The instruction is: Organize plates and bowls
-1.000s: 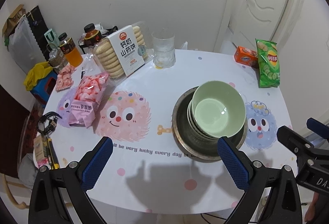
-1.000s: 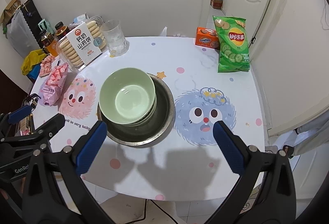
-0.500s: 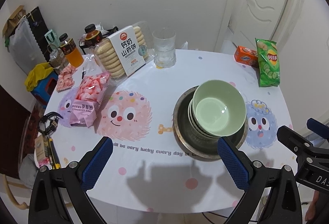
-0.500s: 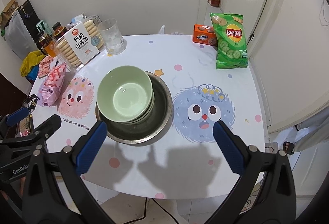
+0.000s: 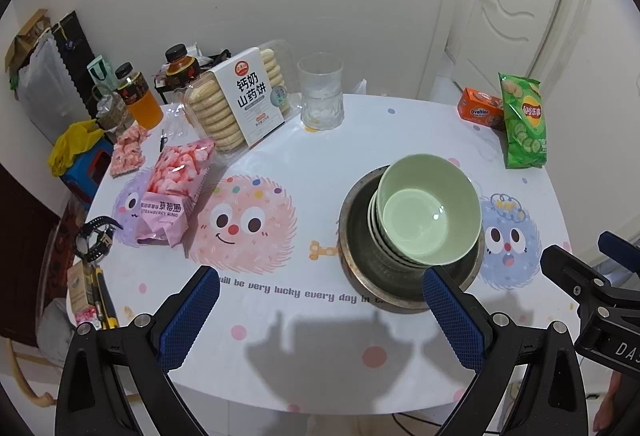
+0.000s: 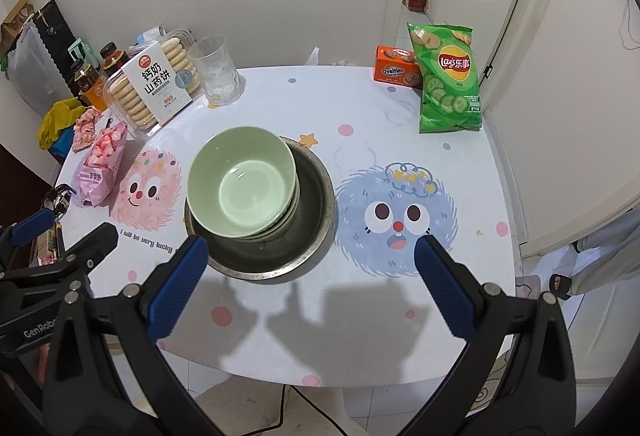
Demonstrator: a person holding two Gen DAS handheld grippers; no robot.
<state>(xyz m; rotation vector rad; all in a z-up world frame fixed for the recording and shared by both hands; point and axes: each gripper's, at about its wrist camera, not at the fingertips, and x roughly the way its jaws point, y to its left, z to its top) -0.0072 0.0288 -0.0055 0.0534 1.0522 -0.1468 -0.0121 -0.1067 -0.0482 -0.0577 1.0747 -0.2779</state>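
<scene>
**Stacked bowls in a metal basin, both grippers held above the table's near edge**

A stack of pale green bowls point(image 5: 430, 213) sits inside a wide metal basin point(image 5: 362, 268) on the white table point(image 5: 320, 163); the stack leans toward the basin's far left side as the right wrist view shows it point(image 6: 242, 181), leaving bare metal point(image 6: 308, 203) to the right and front; the top bowl is empty and faces up; how many bowls lie beneath it I cannot tell beyond several rims.

The left gripper point(image 5: 320, 310) hangs above the near edge of the table with its jaws spread wide and nothing between them; its right blue pad point(image 5: 452, 316) overlaps the basin's front rim in the picture, though whether it touches is not clear; the right gripper point(image 6: 308, 290) is likewise spread wide and empty, its left pad point(image 6: 176, 288) just in front of the basin's near left rim; each gripper shows at the edge of the other's view.

On the table's far left stand a box of biscuits point(image 5: 244, 97), a clear glass point(image 5: 322, 91) and a bottle of orange drink point(image 5: 140, 95); a pink snack bag point(image 5: 172, 191) lies near the left edge, with a black watch point(image 5: 96, 240) beside it; at the far right a green bag of crisps point(image 6: 448, 79) lies against an orange box point(image 6: 396, 69); cartoon faces in pink point(image 5: 240, 224) and blue point(image 6: 396, 220) are printed on the tabletop either side of the basin.
</scene>
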